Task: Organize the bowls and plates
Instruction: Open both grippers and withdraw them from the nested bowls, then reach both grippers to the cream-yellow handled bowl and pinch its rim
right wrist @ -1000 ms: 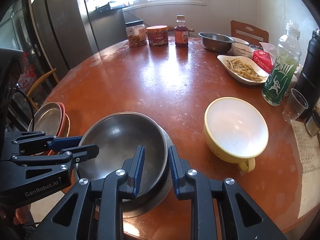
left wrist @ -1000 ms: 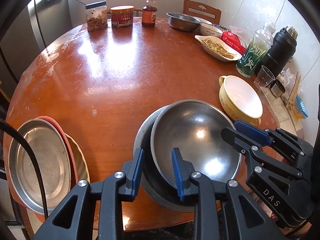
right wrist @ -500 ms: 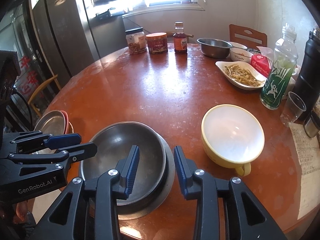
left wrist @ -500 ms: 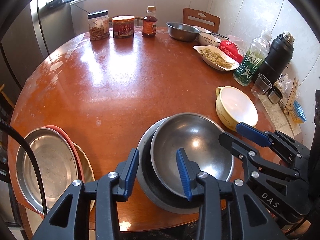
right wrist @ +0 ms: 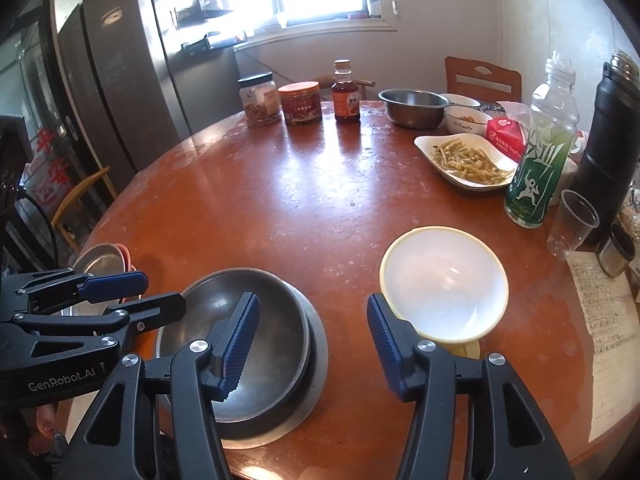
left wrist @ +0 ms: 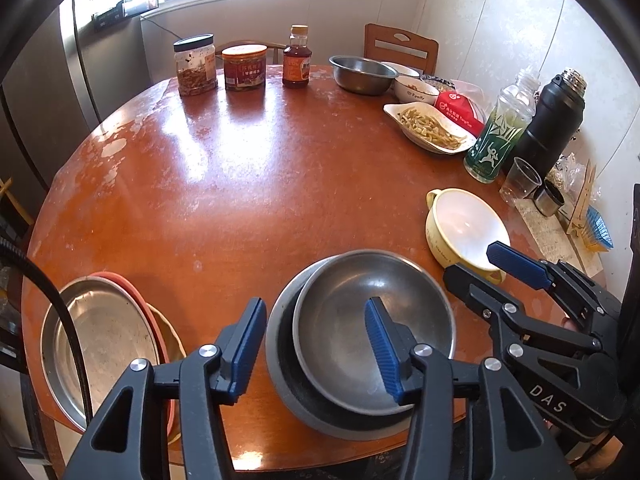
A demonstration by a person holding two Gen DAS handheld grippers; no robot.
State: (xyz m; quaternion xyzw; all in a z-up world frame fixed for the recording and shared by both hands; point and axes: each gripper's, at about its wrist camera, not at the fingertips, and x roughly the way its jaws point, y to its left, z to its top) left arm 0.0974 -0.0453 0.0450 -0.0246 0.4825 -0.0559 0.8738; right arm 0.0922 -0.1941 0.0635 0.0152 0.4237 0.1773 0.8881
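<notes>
Both grippers have drawn back and upward from the nested steel bowls since a second ago, and their jaws, then nearly closed over the near rims, are now opening. The left gripper point(left wrist: 316, 346) hangs above the stack with its right pad over the inner bowl and its left pad over bare table; neither pad appears to touch the metal, though the fisheye angle makes that hard to judge. The right gripper point(right wrist: 312, 344) has nothing between its jaws, its left pad over the stack's right edge and its right pad in front of the yellow bowl point(right wrist: 444, 284).

The inner steel bowl point(left wrist: 374, 328) sits inside the larger steel bowl point(left wrist: 280, 360), shifted toward its right side, at the near edge of the round wooden table point(left wrist: 240, 184). Left of the stack, at the table's edge, lies a pile of plates point(left wrist: 100, 340) with a steel one on top. Right of the stack stands the yellow bowl, apart from it.
</notes>
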